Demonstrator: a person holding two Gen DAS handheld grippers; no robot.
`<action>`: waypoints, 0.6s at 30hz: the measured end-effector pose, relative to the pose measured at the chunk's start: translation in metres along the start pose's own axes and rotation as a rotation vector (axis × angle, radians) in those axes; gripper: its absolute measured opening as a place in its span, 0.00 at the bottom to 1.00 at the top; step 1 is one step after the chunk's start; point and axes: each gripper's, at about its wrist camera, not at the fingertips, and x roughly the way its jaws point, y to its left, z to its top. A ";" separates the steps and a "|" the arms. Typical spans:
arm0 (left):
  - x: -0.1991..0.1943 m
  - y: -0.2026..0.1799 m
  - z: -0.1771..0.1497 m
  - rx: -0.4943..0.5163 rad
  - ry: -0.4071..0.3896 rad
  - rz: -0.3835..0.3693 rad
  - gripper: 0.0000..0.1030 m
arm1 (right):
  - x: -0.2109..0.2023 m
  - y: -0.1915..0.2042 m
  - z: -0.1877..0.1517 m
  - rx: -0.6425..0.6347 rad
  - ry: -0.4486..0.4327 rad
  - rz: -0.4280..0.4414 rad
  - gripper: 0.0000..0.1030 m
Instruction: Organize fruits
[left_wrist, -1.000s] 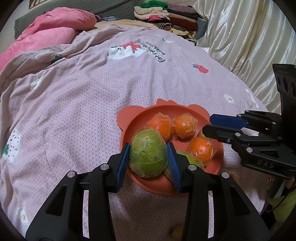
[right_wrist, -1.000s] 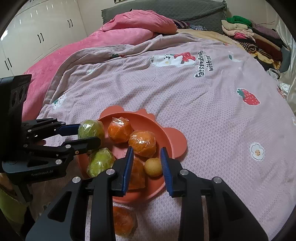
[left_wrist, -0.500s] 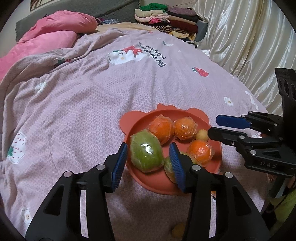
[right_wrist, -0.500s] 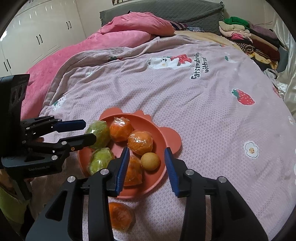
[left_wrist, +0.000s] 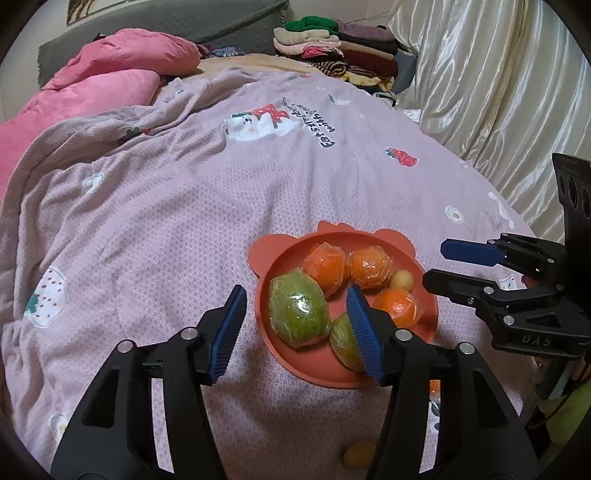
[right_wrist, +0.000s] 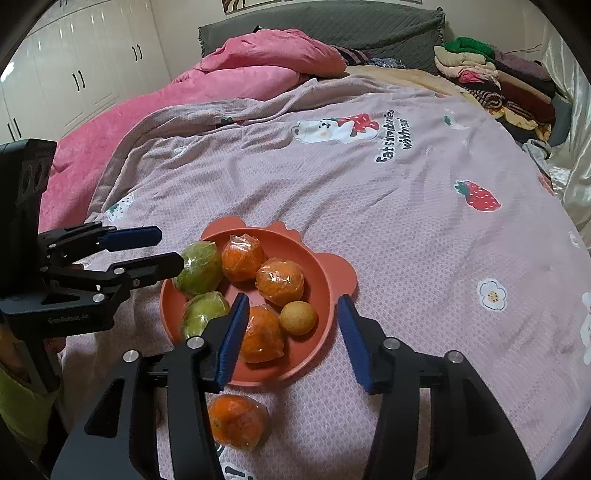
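Observation:
An orange-red plate (left_wrist: 424, 321) (right_wrist: 321, 280) lies on the bedspread. It holds two wrapped green fruits (left_wrist: 298, 314) (right_wrist: 197, 266), three wrapped oranges (left_wrist: 325, 263) (right_wrist: 279, 280) and a small yellow fruit (right_wrist: 298, 317) (left_wrist: 401, 279). My left gripper (left_wrist: 297, 326) is open and empty, just behind the near green fruit. My right gripper (right_wrist: 291, 332) is open and empty, above the plate's near edge. A wrapped orange (right_wrist: 236, 421) lies on the bedspread in front of the plate. A small yellow fruit (left_wrist: 359, 455) lies on the bedspread between the left gripper's arms.
The lilac printed bedspread (right_wrist: 388, 229) covers the bed. A pink duvet (right_wrist: 240, 77) is at the back left, folded clothes (right_wrist: 491, 74) at the back right, a satin curtain (left_wrist: 498, 92) on the right. White wardrobes (right_wrist: 74, 74) stand on the far left.
My left gripper let go of the green fruit on the plate, opened and drew back. My right gripper opened wider and drew back from the small yellow fruit.

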 end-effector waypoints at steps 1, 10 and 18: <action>-0.001 0.000 0.000 -0.001 -0.002 0.002 0.50 | -0.001 0.000 0.000 0.001 -0.002 0.000 0.49; -0.015 0.000 0.000 -0.002 -0.036 0.021 0.65 | -0.014 0.001 -0.003 0.004 -0.025 -0.016 0.63; -0.030 0.001 0.001 -0.008 -0.071 0.030 0.80 | -0.028 0.001 -0.005 0.004 -0.049 -0.037 0.70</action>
